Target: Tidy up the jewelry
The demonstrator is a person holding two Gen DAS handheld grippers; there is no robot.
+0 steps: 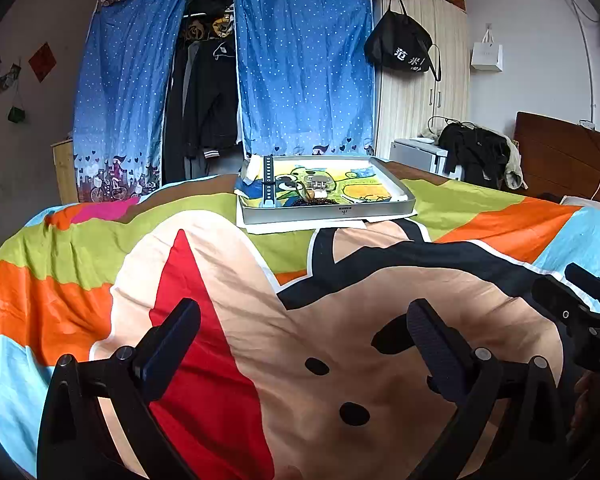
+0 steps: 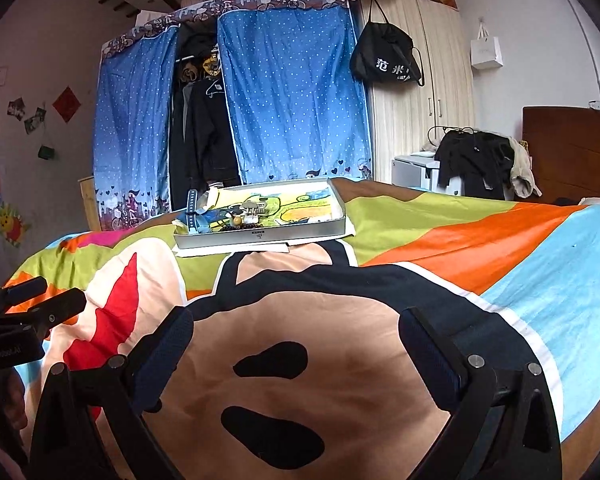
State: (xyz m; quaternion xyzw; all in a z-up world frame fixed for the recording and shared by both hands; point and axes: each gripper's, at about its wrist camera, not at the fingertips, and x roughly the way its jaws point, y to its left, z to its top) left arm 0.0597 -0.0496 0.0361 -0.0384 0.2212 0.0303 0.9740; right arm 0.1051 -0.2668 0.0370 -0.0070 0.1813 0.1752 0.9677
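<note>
Both claws hover over the bed (image 1: 80, 280), low and well back from the action. The left claw (image 1: 304, 324) has its fingers spread wide with nothing between them, and the right claw (image 2: 296, 332) is the same, wide apart and holding nothing. In the left view the right one pokes in at the right edge, and in the right view the left one shows at the left edge, so they sit side by side.

The jewelry is all in a shallow grey tray (image 1: 332, 213) sitting on the far part of the bed, on top of a white sheet (image 1: 284, 227) that sticks out underneath. The tray floor has a bright cartoon picture (green and yellow mostly). Inside, near the front wall, there's a blue watch band (image 1: 268, 184) lying along the left side, a dark bead string (image 1: 320, 202) against the front wall, a small silvery clip thing (image 1: 318, 187) just behind the beads, and a thin chain (image 1: 374, 199) off to the right. Can't make out finer detail on those, they're tiny.

Behind the bed: blue dotted curtains (image 1: 304, 72) half open on hanging clothes, a wardrobe (image 1: 416, 92) with a black bag (image 1: 400, 48) hooked on it.
</note>
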